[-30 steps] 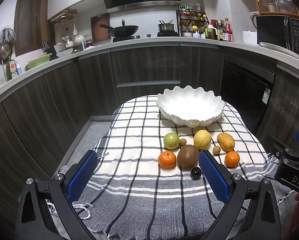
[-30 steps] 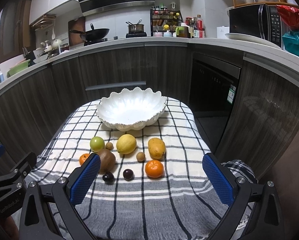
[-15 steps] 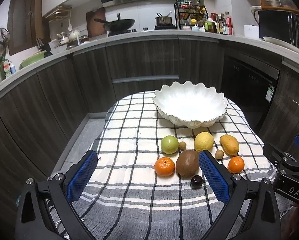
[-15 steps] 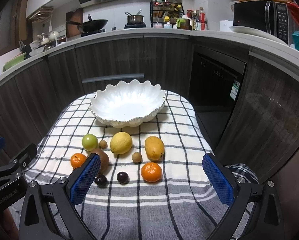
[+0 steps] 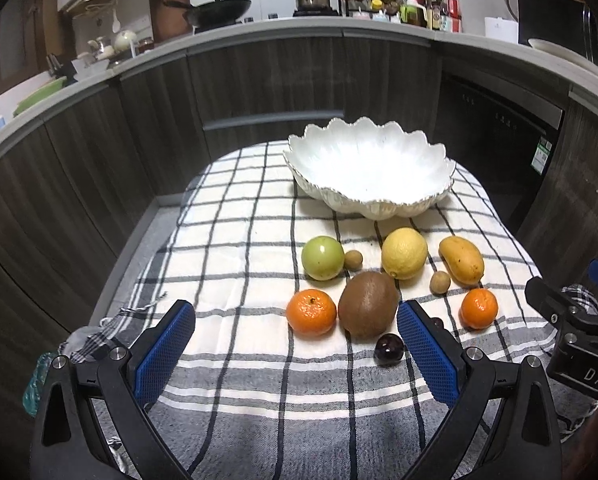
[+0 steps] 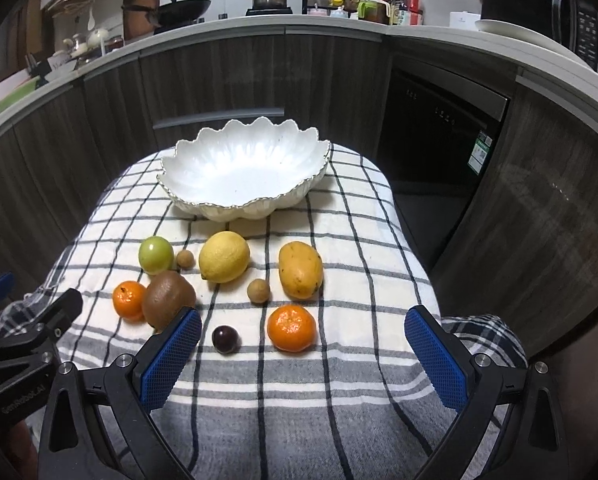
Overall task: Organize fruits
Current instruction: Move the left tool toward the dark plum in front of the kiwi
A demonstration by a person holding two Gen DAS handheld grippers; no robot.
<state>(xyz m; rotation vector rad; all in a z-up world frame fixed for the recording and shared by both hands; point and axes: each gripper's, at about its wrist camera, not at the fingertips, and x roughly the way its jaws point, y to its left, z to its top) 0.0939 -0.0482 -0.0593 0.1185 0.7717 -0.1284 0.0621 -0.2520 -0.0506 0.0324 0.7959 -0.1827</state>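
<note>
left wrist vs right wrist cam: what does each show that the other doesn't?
Left wrist only: the open left gripper in the foreground and a dark plum beside its right pad.

Right wrist only: the open right gripper framing a tangerine, with a different plum in clear sight.

Both: the empty white bowl, green apple, lemon, mango, kiwi and checked cloth. Nothing is in the bowl yet.

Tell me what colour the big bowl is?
The bowl is white with a thin gold-looking scalloped rim, seen best in the right wrist view.
</note>
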